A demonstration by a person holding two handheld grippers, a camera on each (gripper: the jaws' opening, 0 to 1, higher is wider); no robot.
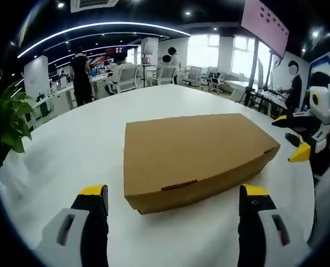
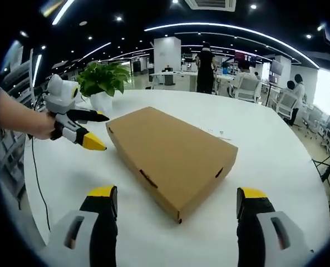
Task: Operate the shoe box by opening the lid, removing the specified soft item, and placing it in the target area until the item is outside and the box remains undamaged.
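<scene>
Cardboard shoe box (image 1: 195, 158) lay flat on the round white table (image 1: 70, 150), lid closed, with a small tab slot visible on its near side wall. In the left gripper view, the left gripper (image 1: 173, 200) was positioned low over the table, just short of the box's near edge; its yellow-tipped jaws stood wide apart, holding nothing. The right gripper (image 1: 298, 139) entered this view from the right, near the box's right-hand corner but not touching it, jaws spread.

In the right gripper view, the box appeared corner-on, showing two side walls and their slots. The right gripper's own jaws rose from the bottom of that view, set wide, with the box's nearest corner between and just beyond them, clear of both. The left gripper appeared at the left of this view, held by a hand (image 2: 42, 125), its jaws parted and pointed toward the box's far-left corner, apart from it. A black cable (image 2: 37, 183) trailed across the table edge below that hand.

The right gripper view showed a potted plant (image 2: 102, 83) on the table behind the box. Office desks, chairs (image 1: 123, 78) and standing people (image 1: 80, 75) filled the background.
</scene>
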